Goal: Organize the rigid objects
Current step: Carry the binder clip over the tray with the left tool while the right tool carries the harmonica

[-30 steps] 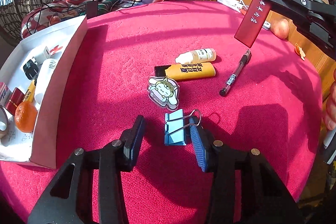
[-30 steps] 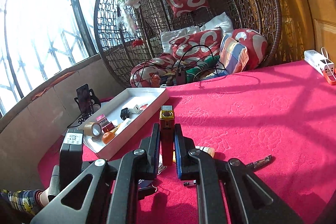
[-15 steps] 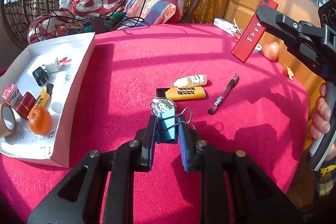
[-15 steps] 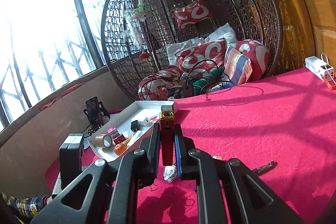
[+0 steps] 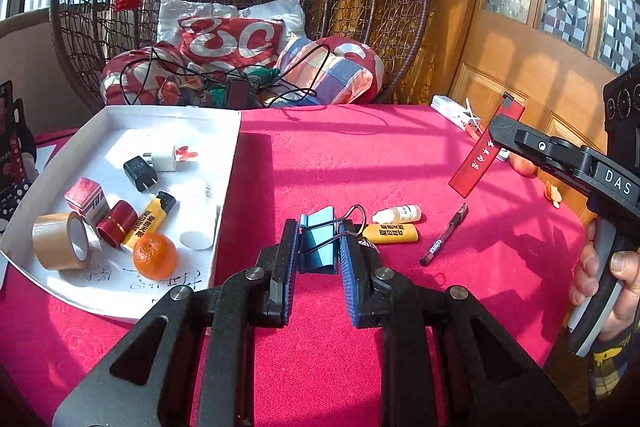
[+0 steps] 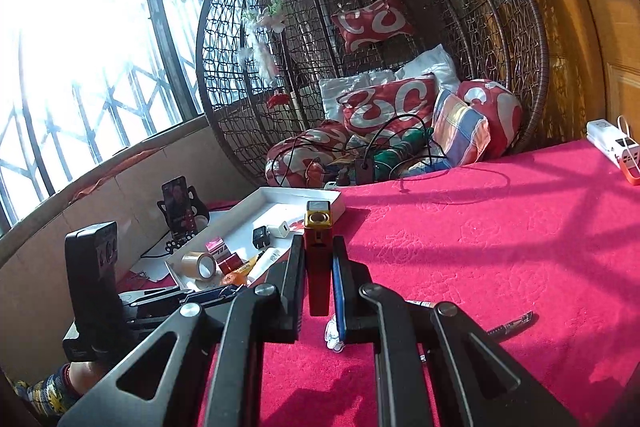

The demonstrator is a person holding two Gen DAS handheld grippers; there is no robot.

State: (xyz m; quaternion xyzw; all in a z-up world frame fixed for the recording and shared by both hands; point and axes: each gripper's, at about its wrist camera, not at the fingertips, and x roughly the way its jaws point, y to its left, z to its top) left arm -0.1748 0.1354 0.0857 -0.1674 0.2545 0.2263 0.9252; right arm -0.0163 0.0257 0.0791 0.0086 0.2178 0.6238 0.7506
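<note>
So the left gripper (image 5: 318,247) is pinching the blue binder clip (image 5: 318,241) off the red tablecloth (image 5: 340,163), and the white tray (image 5: 230,187) is sitting just to its left, so it's the nearer hand. The clip's long axis is running away from the camera, wire loops pointing up-right. The right gripper (image 6: 318,279) is clamping a red lighter (image 6: 318,259) upright, cap up.

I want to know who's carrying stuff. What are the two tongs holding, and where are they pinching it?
Left tongs pinch the blue binder clip by its flat sides. Right tongs grip the red lighter around its lower body.
</note>
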